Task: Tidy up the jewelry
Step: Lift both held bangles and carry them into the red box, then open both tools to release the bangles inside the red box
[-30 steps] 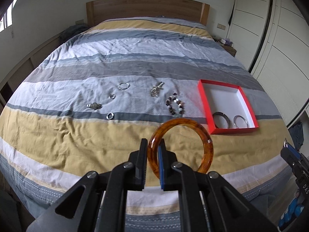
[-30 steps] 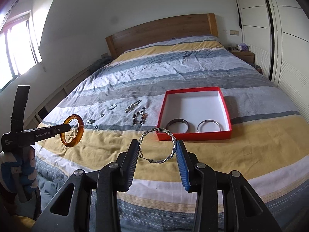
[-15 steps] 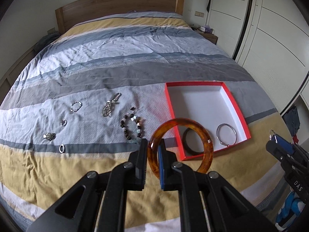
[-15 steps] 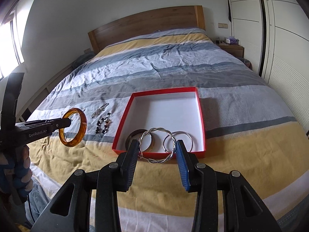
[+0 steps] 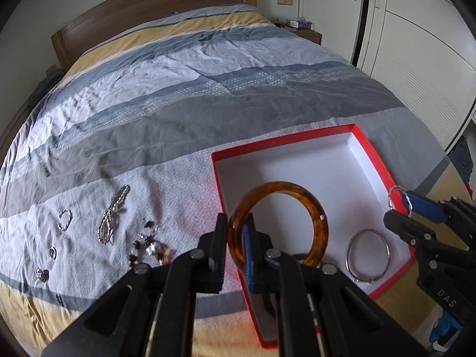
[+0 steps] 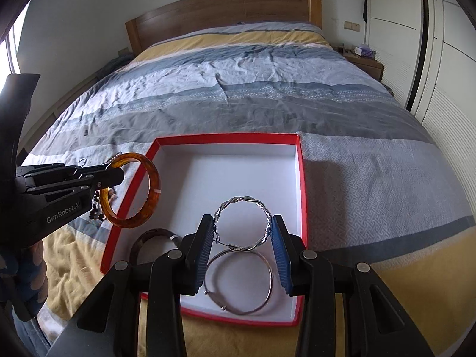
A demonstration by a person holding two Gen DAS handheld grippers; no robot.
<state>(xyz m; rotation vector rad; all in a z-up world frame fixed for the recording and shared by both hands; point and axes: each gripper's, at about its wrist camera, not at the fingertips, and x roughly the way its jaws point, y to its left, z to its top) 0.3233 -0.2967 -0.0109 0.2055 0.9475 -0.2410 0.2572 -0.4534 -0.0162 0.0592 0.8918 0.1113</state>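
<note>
We see an amber tortoiseshell bangle (image 5: 309, 208), a silver twisted bangle (image 6: 242, 226), a red box (image 6: 302, 178) with white inside, and a bedcover (image 5: 178, 95) striped in grey, blue, white and yellow, under a brown headboard (image 6: 223, 15)

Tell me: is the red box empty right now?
No, a plain silver bangle and a dark bangle lie in the red box.

A bed (image 5: 208, 95) with a striped blue, grey and yellow cover carries a shallow red box (image 5: 369, 151) with a white inside, on the right. Left of it, loose on the cover, lie a silver chain (image 5: 114, 211), a beaded bracelet (image 5: 148, 244), a twisted ring (image 5: 65, 219) and other small pieces.
</note>
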